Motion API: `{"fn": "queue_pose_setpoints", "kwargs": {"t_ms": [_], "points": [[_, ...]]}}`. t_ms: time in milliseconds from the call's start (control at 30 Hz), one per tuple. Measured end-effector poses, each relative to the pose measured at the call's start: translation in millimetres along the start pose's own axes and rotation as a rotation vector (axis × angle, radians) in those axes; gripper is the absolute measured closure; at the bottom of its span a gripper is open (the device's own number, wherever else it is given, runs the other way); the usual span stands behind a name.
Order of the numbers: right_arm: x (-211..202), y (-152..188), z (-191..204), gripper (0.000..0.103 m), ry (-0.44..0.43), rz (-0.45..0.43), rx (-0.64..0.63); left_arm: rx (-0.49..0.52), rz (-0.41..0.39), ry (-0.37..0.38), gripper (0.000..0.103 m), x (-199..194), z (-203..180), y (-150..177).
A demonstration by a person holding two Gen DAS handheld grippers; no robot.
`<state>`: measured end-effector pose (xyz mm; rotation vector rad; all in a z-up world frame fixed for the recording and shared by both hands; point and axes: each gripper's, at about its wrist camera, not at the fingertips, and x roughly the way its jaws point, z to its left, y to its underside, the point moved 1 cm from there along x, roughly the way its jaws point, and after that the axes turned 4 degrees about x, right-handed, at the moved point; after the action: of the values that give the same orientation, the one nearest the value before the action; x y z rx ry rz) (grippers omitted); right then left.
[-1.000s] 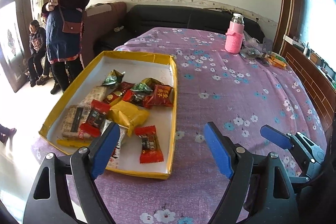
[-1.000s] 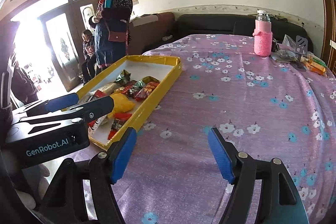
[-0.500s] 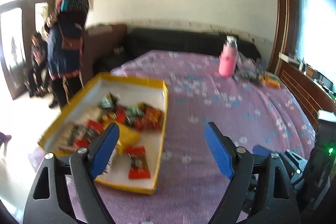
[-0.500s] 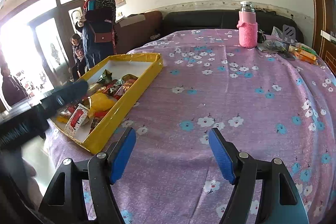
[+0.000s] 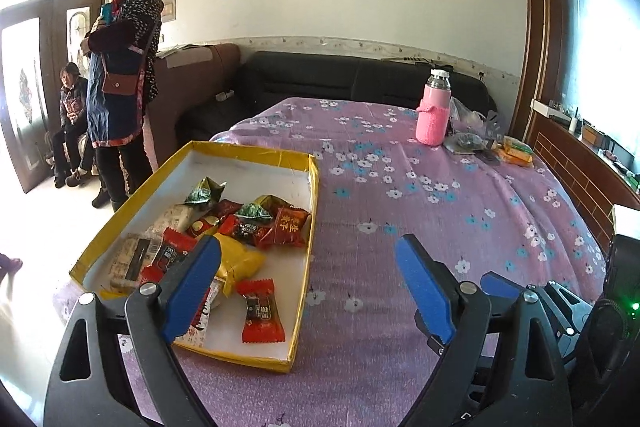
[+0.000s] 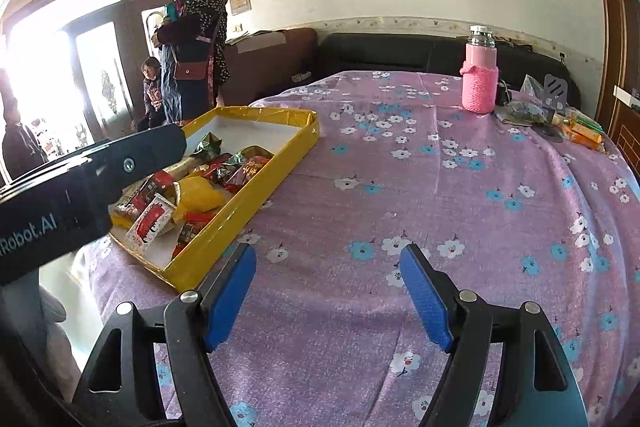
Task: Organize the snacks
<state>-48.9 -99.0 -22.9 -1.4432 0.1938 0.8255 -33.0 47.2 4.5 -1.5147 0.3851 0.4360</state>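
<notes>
Snack tray [image 5: 312, 187] lengthwise, away fr. camera

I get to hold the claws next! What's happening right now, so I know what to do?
Left claw: open, empty, jaws just opened wider, hovering by the near end of the yellow tray.
Right claw: open, empty, jaws just opened wider, over bare purple tablecloth.
Snacks: all heaped in the tray; none lies loose on the cloth nearby.
Done: snacks gathered in the tray.
Left: probably tidying the pile.

purple floral tablecloth [image 5: 440, 211] carries yellow snack tray [image 5: 312, 195], pink bottle [image 5: 434, 119], packets [image 5: 516, 151].
</notes>
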Motion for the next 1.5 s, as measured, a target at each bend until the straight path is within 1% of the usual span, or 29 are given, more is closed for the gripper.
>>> {"fn": "queue_pose_setpoints", "kwargs": {"t_ms": [233,367,467,600,700,767,833,1033,1500], "points": [[2,1,3,0.026,0.003,0.009,-0.007,-0.007,0.034,0.005,0.013,7,1,3],[3,0,2,0.026,0.033,0.016,-0.012,-0.001,0.055,0.000,0.013,11,-1,5],[1,-2,-3,0.026,0.113,0.014,-0.029,0.003,0.065,0.003,0.013,11,-3,6],[-18,-4,-11,0.026,0.258,-0.027,-0.072,0.013,0.079,0.040,0.013,13,-15,10],[-39,-6,-18,0.019,0.359,-0.082,-0.095,0.059,0.092,0.075,0.013,15,-36,15],[-48,-6,-21,0.018,0.426,-0.101,-0.120,0.070,0.085,0.097,0.013,12,-46,15],[-53,-5,-24,0.017,0.467,-0.109,-0.145,0.086,0.079,0.101,0.013,10,-53,14],[-56,-4,-37,0.017,0.451,-0.100,-0.114,0.106,0.074,0.097,0.013,7,-62,11],[-52,1,-56,0.017,0.419,-0.065,-0.058,0.108,0.076,0.096,0.013,8,-68,9]]}}
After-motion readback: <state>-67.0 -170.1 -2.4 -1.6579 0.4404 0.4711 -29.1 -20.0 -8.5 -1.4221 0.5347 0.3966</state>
